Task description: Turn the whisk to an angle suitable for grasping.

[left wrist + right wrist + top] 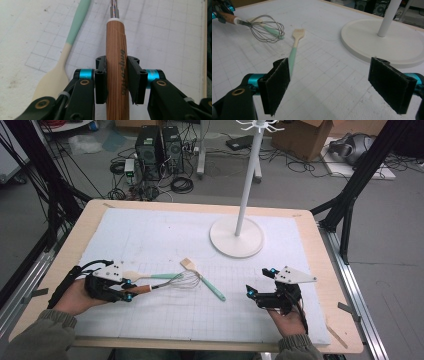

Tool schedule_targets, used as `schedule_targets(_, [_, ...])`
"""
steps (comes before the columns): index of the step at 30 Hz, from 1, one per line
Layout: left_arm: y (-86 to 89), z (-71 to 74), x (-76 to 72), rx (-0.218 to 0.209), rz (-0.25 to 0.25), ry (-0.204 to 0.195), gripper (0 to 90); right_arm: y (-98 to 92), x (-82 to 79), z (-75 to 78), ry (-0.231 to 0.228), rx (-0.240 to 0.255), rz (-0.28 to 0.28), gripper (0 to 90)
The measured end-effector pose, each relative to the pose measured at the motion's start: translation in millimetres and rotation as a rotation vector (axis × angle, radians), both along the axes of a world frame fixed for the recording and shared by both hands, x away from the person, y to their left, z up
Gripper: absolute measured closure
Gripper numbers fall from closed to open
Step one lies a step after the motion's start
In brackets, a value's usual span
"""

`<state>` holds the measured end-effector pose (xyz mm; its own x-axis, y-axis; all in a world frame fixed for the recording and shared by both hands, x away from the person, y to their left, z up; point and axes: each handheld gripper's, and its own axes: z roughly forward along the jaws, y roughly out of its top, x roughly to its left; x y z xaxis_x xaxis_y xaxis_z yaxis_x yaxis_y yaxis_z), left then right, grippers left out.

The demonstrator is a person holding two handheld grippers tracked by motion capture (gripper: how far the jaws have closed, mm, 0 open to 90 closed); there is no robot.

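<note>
Even, diffuse overhead light, soft faint shadows. High view low-res, slightly soft. Gripper views sharper mid-frame; near jaws blurred, mild edge distortion.

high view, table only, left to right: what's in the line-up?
left gripper clamped on the whisk → pastry brush → white stand base → right gripper, jaws open. The spatula beside the whisk overlaps it, so it is left out.

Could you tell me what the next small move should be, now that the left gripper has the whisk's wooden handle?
Probably a short, straight lift of the whisk. The left gripper is closed on its wooden handle, but its wire head lies over the spatula on the mat, so dragging it sideways might pull the spatula along. The right gripper is open and apart.
</note>
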<state>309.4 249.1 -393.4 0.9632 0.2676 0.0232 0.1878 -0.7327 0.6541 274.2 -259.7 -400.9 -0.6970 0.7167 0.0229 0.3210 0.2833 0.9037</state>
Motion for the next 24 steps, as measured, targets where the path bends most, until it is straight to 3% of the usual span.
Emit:
schedule_targets(6, [-2.0, 4.5, 0.7, -0.033, -0.004, -0.004, 70.5, 0.6, 2.6, 1.7, -0.006, 0.005, -0.002, 16.5])
schedule_targets(24, [-20.1, 15.0, 3.9, -0.042, -0.030, -0.029, 70.5, 2.9, 7.7, 2.5, -0.001, 0.007, 0.020, 16.5])
